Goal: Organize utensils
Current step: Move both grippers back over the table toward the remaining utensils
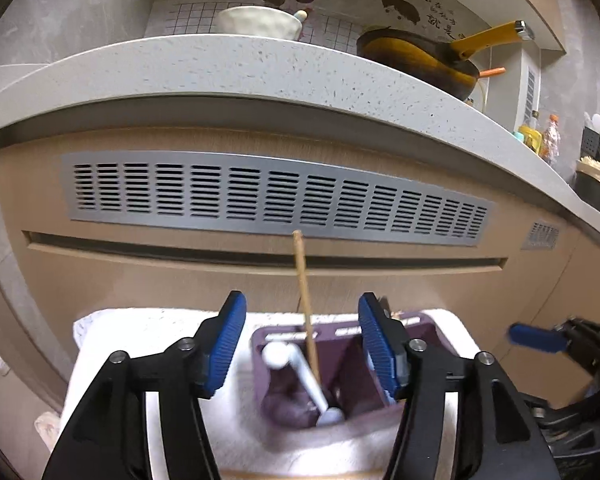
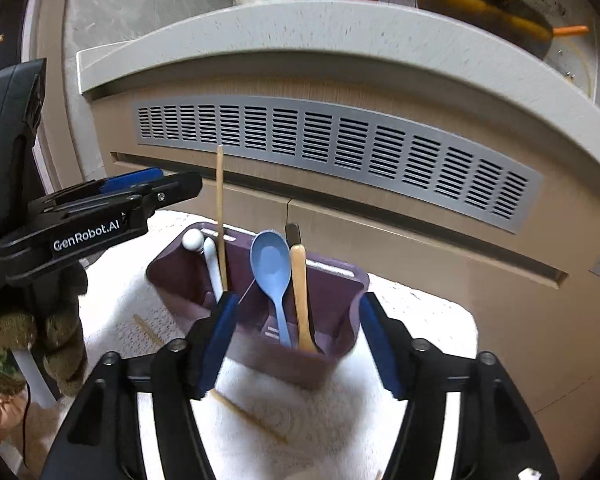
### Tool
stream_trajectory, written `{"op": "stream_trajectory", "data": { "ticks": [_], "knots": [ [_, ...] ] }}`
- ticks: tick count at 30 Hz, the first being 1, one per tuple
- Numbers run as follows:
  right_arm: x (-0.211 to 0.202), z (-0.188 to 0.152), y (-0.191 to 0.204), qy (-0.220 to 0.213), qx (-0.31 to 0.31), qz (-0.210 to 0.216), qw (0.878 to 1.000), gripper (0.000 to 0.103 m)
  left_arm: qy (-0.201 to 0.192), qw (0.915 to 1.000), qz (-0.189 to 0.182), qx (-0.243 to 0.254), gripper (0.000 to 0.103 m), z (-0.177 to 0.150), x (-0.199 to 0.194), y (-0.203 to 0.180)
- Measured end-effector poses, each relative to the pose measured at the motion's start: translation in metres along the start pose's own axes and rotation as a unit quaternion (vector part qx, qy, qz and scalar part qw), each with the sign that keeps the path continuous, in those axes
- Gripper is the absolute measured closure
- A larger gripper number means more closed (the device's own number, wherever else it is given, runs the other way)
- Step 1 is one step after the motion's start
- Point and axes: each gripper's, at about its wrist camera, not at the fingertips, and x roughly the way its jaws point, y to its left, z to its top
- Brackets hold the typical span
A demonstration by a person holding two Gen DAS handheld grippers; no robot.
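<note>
While both blue-padded grippers, left (image 1: 301,344) and right (image 2: 296,344), gape empty, the purple plastic utensil holder (image 2: 331,300) sits on a white towel (image 2: 419,320). Its compartments hold a white spoon (image 2: 210,256), wooden chopstick (image 2: 220,216), blue spoon (image 2: 270,264) and wooden spoon (image 2: 300,288).

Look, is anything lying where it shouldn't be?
Yes. One chopstick lies flat on the white towel in front of the purple holder, while another chopstick and the spoons stand inside it.
</note>
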Motion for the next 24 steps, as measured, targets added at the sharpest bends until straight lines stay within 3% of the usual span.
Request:
{"op": "stream_trajectory", "data": {
  "ticks": [4,7,11,13,19,24],
  "knots": [
    [-0.021,-0.026,0.007,-0.004,-0.014,-0.013,1.000,0.012,0.020,0.9997,0.000,-0.014,0.032,-0.016,-0.013,0.026],
    [-0.032,-0.049,0.009,0.008,-0.017,-0.004,1.000,0.007,0.063,0.9969,-0.025,-0.039,0.032,-0.035,-0.010,0.050],
    [-0.039,-0.085,0.011,0.040,-0.030,-0.009,0.999,0.007,0.137,0.9868,-0.066,-0.056,0.032,-0.063,0.008,0.068],
    [-0.037,-0.099,0.014,0.056,-0.032,-0.005,0.998,0.007,0.166,0.9822,-0.063,-0.062,0.032,-0.075,0.021,0.072],
    [-0.041,-0.135,0.007,0.094,-0.002,0.012,0.996,0.007,0.211,0.9686,-0.071,-0.110,0.031,-0.090,0.059,0.082],
    [-0.047,-0.149,-0.004,0.107,0.038,0.027,0.993,0.007,0.246,0.9609,-0.075,-0.101,0.031,-0.105,0.062,0.074]
  ]
}}
